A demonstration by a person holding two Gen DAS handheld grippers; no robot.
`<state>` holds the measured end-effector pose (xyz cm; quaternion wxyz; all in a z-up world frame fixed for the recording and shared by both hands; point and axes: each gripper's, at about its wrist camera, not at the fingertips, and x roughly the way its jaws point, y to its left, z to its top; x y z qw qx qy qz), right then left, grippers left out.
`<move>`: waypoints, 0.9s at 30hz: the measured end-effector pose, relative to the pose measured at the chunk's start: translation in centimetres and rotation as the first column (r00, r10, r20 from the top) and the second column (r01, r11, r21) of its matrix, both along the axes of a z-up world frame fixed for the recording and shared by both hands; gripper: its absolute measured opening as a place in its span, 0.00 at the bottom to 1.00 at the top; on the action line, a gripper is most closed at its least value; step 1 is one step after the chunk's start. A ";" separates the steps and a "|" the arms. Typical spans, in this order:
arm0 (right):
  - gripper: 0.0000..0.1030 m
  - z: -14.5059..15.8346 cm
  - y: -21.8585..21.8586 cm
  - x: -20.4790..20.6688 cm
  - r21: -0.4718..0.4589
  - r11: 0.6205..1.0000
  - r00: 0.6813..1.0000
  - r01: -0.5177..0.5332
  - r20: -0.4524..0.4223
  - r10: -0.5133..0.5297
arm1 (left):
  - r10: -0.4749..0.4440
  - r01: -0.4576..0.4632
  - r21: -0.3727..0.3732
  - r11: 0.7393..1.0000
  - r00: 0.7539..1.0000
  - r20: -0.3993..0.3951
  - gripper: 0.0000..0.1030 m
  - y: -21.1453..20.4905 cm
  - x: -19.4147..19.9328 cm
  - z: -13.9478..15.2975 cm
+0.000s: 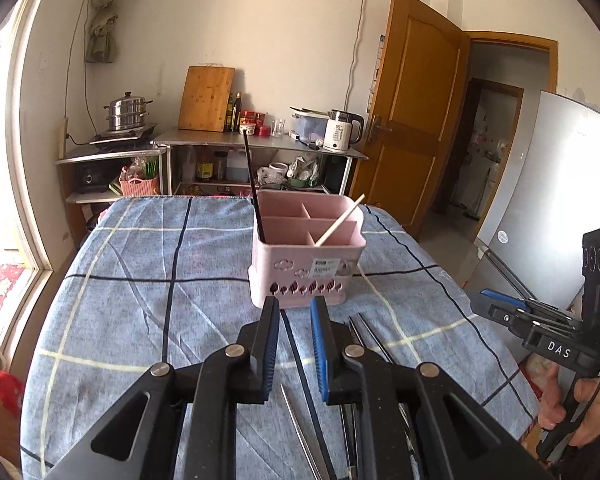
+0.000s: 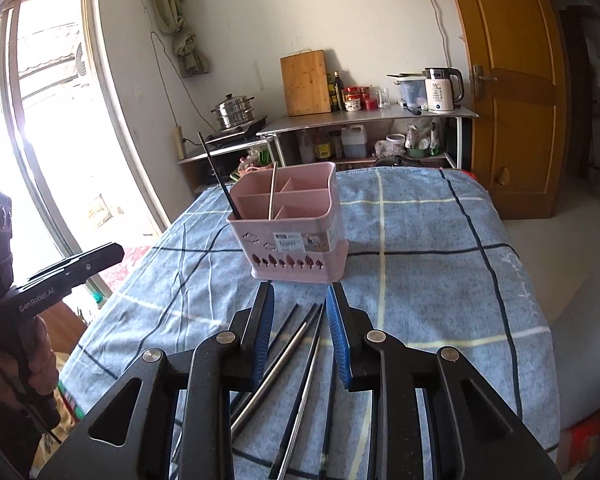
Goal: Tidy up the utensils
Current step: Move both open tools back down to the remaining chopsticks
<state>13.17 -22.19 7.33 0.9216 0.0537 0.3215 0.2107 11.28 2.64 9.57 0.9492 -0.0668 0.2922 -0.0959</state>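
A table covered by a blue checked cloth (image 2: 440, 240) carries everything. A pink caddy (image 2: 296, 236) stands on the cloth toward twelve o'clock, slightly left of centre in the right wrist view. Loose chopsticks (image 2: 296, 344), dark and metal ones, lie on the cloth at six o'clock from the caddy, near it, fanned lengthwise with tips toward it.

Pink caddy (image 2: 296, 224) holds two chopsticks (image 2: 273, 192); others (image 2: 296, 344) lie before it

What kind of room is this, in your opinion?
Probably a home kitchen: a steamer pot on a cooktop, an electric kettle and a cutting board on metal shelves, and a refrigerator.
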 end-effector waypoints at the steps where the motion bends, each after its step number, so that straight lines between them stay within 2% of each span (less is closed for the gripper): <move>1: 0.27 -0.4 -0.1 -0.3 -0.004 1.000 1.000 0.000 -0.008 0.000 | -0.001 0.001 0.000 1.000 1.000 -0.008 0.15 0.0 -0.3 -0.5; 7: 0.27 -2.3 -0.7 -1.7 -0.014 1.000 0.999 0.006 -0.047 -0.007 | -0.007 0.006 -0.004 1.000 0.997 -0.071 0.15 -0.7 -2.1 -3.3; 16: 0.26 -4.2 -0.6 -1.6 -0.028 1.000 0.995 0.010 -0.102 -0.013 | -0.014 0.015 0.003 1.000 0.986 -0.167 0.15 -1.6 -1.6 -6.8; 19: 0.20 -5.2 0.0 -1.1 -0.039 0.999 0.992 -0.003 -0.129 -0.002 | -0.018 0.020 0.006 1.000 0.978 -0.209 0.15 -1.9 -0.6 -8.1; 27: 0.14 -8.6 1.9 0.7 -0.077 0.996 0.976 -0.037 -0.216 0.020 | -0.019 0.017 -0.008 1.000 0.944 -0.330 0.15 -2.4 1.6 -12.3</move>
